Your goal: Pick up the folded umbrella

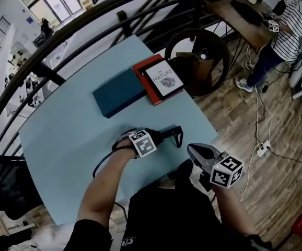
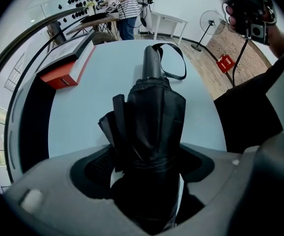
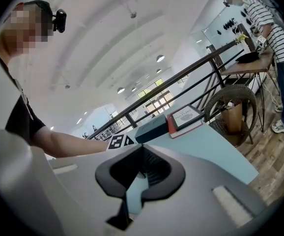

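Your left gripper [image 2: 148, 163] is clamped tight around the folded black umbrella [image 2: 154, 112], whose handle and strap loop point straight away from the jaws over the pale blue table [image 2: 98, 82]. Further ahead and to the left lies a red book [image 2: 66, 73]. Off to the right, your right gripper [image 3: 141, 168] has its jaws together on nothing.

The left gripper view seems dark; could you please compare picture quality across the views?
Left gripper view: the black umbrella swallows detail, heavy fisheye. Right gripper view: bright white ceiling, dark vignetted corners. Head view: evenly lit, sharp, railing bowed.
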{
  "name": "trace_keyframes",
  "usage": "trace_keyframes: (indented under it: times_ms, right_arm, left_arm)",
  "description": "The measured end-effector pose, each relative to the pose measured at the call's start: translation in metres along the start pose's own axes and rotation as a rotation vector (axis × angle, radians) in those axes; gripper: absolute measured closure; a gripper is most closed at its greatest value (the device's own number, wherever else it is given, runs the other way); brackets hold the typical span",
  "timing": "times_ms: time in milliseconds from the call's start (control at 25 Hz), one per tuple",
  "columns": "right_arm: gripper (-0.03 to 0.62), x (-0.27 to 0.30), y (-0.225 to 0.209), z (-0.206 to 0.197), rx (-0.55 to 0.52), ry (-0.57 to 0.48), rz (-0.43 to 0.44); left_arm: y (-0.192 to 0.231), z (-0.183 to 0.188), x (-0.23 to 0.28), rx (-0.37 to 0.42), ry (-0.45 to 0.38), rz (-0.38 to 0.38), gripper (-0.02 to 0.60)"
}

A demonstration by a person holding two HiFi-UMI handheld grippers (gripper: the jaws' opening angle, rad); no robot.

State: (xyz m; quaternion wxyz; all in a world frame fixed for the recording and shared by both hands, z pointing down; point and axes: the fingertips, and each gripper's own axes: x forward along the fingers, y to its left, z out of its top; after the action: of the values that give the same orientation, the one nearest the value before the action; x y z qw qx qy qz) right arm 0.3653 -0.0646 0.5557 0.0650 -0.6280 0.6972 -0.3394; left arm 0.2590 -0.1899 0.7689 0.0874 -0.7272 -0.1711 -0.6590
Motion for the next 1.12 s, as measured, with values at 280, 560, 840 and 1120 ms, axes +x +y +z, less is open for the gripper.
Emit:
trace_keyframes:
  times_ms: [280,560,840,1120]
  right_arm:
    - [0.592,0.006,-0.004,0.021,-0.014,0.007,0.065]
    - [0.592,-0.003,-0.005,0.026,-0.032,0.024,0.133]
    - [0.592,-0.012,-0.027,0.024,-0.03,0.076,0.194]
    - [0.592,-0.003,-0.016,0.033,-0.046,0.086,0.281]
  left_arm:
    - [-0.009,0.004,-0.002,0.036,0.022,0.036,0.299]
    - [-0.022,0.006,-0.004,-0.066,-0.019,0.03,0.311]
    - [-0.033,0.018,-0.018,-0.283,-0.154,0.042,0.311]
    - [-0.054,0.002,-0.066,-0.477,-0.274,0.108,0.311]
